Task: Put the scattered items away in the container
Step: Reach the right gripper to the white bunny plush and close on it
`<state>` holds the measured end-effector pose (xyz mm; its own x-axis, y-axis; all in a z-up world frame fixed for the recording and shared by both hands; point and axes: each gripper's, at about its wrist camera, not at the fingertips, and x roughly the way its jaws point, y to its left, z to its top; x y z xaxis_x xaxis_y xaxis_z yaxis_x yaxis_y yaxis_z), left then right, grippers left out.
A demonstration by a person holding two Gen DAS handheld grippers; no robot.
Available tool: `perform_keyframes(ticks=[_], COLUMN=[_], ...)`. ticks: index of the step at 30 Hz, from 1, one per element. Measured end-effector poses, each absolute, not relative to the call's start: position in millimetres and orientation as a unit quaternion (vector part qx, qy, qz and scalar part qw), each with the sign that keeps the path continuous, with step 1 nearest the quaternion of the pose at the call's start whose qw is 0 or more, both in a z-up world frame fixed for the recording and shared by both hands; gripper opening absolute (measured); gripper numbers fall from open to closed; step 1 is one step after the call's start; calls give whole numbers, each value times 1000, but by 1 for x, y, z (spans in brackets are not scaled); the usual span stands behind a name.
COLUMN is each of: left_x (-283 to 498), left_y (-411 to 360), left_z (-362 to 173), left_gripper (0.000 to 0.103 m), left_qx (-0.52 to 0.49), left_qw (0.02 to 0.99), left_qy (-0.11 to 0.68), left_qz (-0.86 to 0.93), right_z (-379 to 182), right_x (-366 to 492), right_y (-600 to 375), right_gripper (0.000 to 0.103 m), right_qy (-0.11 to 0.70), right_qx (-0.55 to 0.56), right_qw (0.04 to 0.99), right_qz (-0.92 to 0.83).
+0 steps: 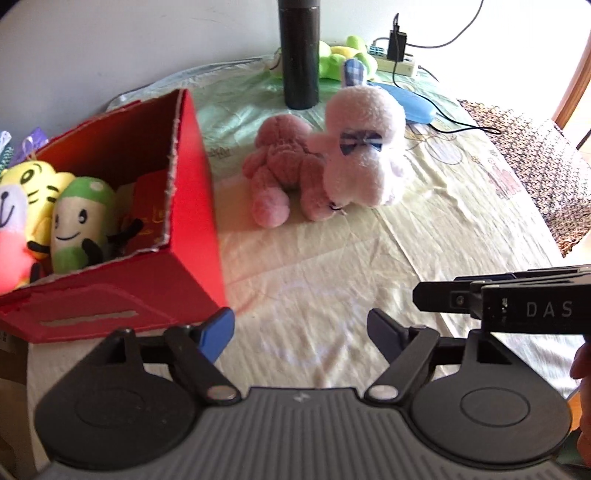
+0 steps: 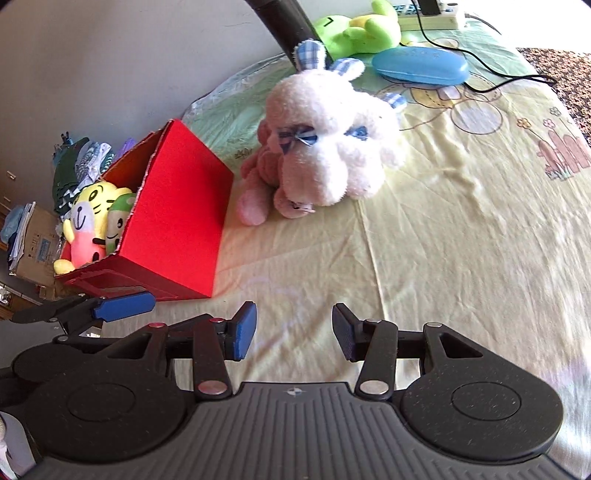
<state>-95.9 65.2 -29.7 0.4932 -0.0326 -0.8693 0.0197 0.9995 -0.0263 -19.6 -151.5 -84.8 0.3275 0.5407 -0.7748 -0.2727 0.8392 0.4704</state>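
Observation:
A red cardboard box (image 1: 192, 206) stands at the table's left and holds a yellow tiger plush (image 1: 33, 184), a green-capped plush (image 1: 79, 221) and a pink-white plush (image 2: 85, 236). The box also shows in the right wrist view (image 2: 177, 221). A pale pink bunny plush with blue bows (image 1: 364, 147) leans on a darker pink plush (image 1: 280, 166) in the middle of the table; both show in the right wrist view, the bunny (image 2: 332, 147) over the pink plush (image 2: 255, 177). My left gripper (image 1: 301, 332) is open and empty near the box corner. My right gripper (image 2: 293, 330) is open and empty, short of the bunny.
A black cylinder (image 1: 299, 51) stands behind the plushes. A green plush (image 2: 354, 33), a blue case (image 2: 421, 66), a power strip (image 1: 399, 62) and cables lie at the far edge. The yellow-green cloth (image 2: 461, 240) covers the table. The right gripper's body (image 1: 517, 302) enters the left wrist view.

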Motion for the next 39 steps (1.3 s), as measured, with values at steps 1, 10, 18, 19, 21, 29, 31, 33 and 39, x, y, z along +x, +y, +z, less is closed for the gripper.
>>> perform_keyframes(ticks=[1, 10, 18, 19, 21, 29, 31, 33, 39], left_x=[-94, -72, -15, -8, 3, 31, 37, 41, 54], left_y=[61, 39, 51, 52, 52, 51, 47, 43, 39], left_z=[-32, -42, -46, -48, -52, -61, -64, -67, -77], left_gripper=[81, 91, 92, 92, 92, 92, 91, 87, 67], left_qx=[-7, 14, -11, -15, -14, -22, -17, -4, 13], left_qw=[865, 905, 921, 919, 917, 918, 915, 915, 908], left_qy=[501, 418, 381, 385, 389, 388, 393, 395, 408], left_qz=[-23, -75, -85, -86, -84, -84, -85, -87, -95], right_z=[-88, -105, -89, -87, -82, -84, -87, -90, -98], right_x=[-19, 6, 49, 56, 68, 111, 116, 120, 130], right_y=[-155, -188, -186, -184, -179, -156, -152, -147, -140], right_gripper=[49, 54, 57, 63, 65, 67, 75, 78, 77], right_qy=[524, 519, 477, 471, 458, 462, 465, 469, 471], right_qx=[130, 179, 198, 200, 202, 196, 201, 195, 194], right_qw=[805, 811, 830, 832, 837, 833, 829, 829, 823], right_qz=[247, 202, 210, 213, 221, 234, 237, 235, 252])
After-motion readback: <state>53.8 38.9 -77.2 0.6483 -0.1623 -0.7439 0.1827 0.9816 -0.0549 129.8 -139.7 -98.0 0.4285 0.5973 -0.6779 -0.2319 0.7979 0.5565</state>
